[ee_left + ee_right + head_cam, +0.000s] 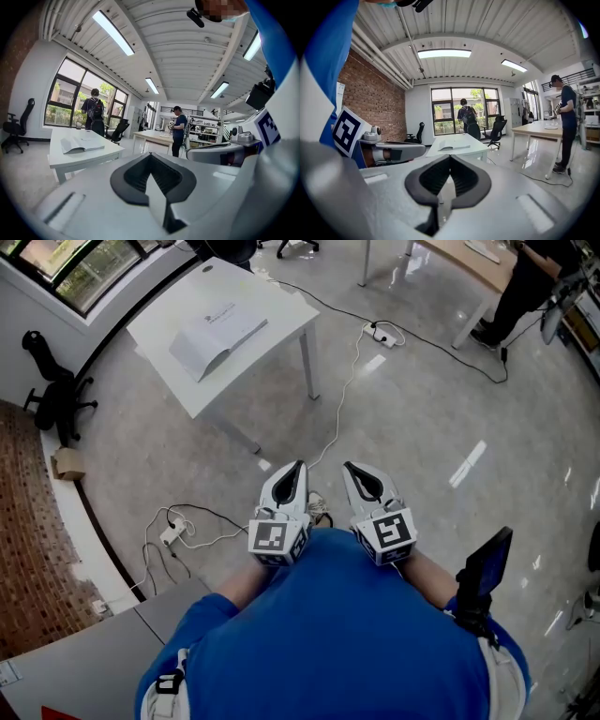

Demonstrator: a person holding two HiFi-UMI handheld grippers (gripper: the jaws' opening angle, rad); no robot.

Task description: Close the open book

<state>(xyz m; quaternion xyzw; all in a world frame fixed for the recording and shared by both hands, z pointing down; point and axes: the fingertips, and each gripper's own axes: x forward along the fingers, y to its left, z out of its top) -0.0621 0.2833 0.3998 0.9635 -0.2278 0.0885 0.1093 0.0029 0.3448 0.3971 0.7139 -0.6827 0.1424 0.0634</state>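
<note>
Head view: the open book (217,341) lies on the table (272,306), well ahead of me; my left fingers (284,488) and right fingers (368,486) are clenched, empty. A cable (339,404), probably loose, crosses the floor between, so I could trip, or shove the book with shut fingers.
</note>
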